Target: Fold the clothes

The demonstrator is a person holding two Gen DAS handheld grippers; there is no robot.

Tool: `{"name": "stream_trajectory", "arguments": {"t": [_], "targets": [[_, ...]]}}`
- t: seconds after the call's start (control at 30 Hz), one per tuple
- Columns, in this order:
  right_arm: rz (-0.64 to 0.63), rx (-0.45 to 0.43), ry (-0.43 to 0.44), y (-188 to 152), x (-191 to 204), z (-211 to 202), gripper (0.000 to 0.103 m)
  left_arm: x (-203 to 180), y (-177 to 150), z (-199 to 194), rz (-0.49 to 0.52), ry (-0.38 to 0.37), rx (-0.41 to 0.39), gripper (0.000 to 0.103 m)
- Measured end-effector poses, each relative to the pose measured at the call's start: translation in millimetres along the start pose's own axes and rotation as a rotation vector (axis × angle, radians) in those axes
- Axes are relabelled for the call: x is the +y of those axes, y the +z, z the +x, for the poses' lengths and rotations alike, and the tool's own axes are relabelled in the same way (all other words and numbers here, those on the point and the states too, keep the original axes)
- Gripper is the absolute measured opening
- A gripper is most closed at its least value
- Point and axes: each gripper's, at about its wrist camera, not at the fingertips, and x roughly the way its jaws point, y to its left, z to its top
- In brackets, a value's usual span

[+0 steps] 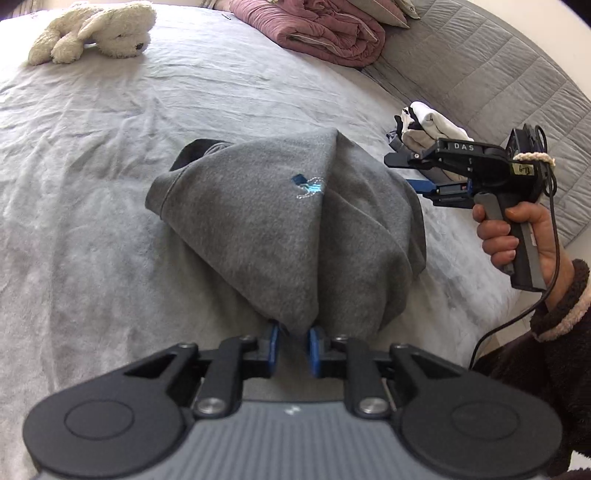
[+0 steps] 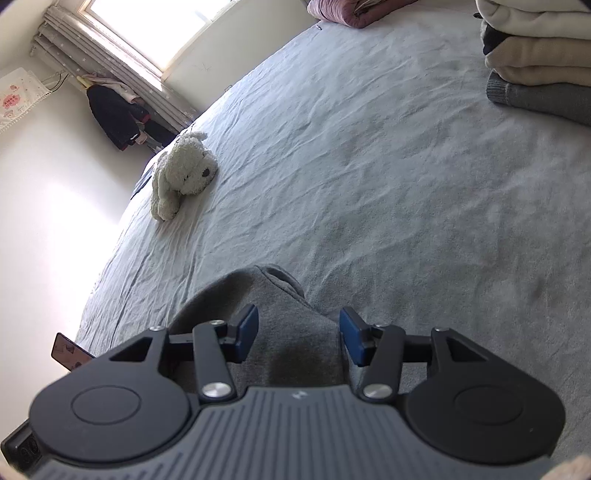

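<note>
A grey fleece top (image 1: pixel 280 229) lies bunched on the bed (image 1: pixel 92 177), a small blue emblem on its upper face and its dark-lined collar pointing away toward the far side. Its near corner hangs between the blue pads of the left tongs (image 1: pixel 294 349); the pads stand a little apart with the cloth in the gap, and it looks loose rather than pinched. The right tongs (image 1: pixel 406 173) hover at the top's right edge, held by a hand (image 1: pixel 513 236) in a dark fuzzy sleeve (image 1: pixel 561 332), a cable trailing from the handle. In the right wrist view those tongs (image 2: pixel 298 332) are clearly apart, with the top (image 2: pixel 288 332) under and between the pads (image 2: pixel 248 328) but not touched by them.

A stack of folded clothes (image 1: pixel 428 129) sits just beyond the right tongs, near the bed's quilted grey edge. A white plush dog (image 1: pixel 99 31) lies at the far left of the bed, well apart from the top, and a pink quilt (image 1: pixel 325 27) is heaped at the far end
</note>
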Motion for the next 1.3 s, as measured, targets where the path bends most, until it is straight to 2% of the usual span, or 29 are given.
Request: {"name": "stream_trajectory", "arguments": {"t": [0.03,0.07,0.2,0.27,0.43,0.47,0.53,0.63,0.67,0.77,0.83,0.93,1.1,1.2,1.3], "targets": [[-0.003,-0.001,-0.01,1,1,4,0.053,3,2,-2,-0.017,0.004,-0.012,0.04],[-0.003,-0.003,-0.017,2,1,8,0.053,6,5,-3,-0.031,0.009,-0.024,0.043],[-0.007,-0.011,-0.03,6,1,17,0.053,19,16,-7,-0.102,0.016,-0.06,0.047],[-0.009,-0.001,-0.028,7,3,22,0.053,27,21,-4,-0.154,0.025,-0.071,0.052],[-0.063,0.019,-0.03,4,12,35,0.053,51,32,12,-0.309,0.034,-0.08,0.052],[-0.086,0.017,-0.036,3,16,36,0.05,56,34,15,-0.35,0.027,-0.085,0.052],[-0.127,0.011,-0.046,1,23,39,0.032,64,38,22,-0.427,0.005,-0.097,0.052],[-0.176,-0.004,-0.067,-2,33,43,0.021,69,44,32,-0.508,-0.012,-0.113,0.051],[-0.188,-0.012,-0.076,-3,36,44,0.019,70,46,35,-0.528,-0.014,-0.119,0.047],[-0.194,-0.057,-0.093,-3,43,42,0.015,62,53,39,-0.527,0.003,-0.147,0.035],[-0.192,-0.1,-0.096,-1,47,39,0.012,54,60,37,-0.493,0.018,-0.183,0.033],[-0.195,-0.178,-0.1,4,55,30,0.011,43,69,32,-0.435,0.03,-0.24,0.033],[-0.205,-0.351,-0.136,19,61,2,0.01,42,77,26,-0.427,0.03,-0.301,0.036],[-0.186,-0.409,-0.211,28,51,-13,0.01,45,79,27,-0.451,0.033,-0.311,0.04],[-0.153,-0.425,-0.295,33,33,-20,0.008,46,81,30,-0.469,0.043,-0.31,0.043]]}}
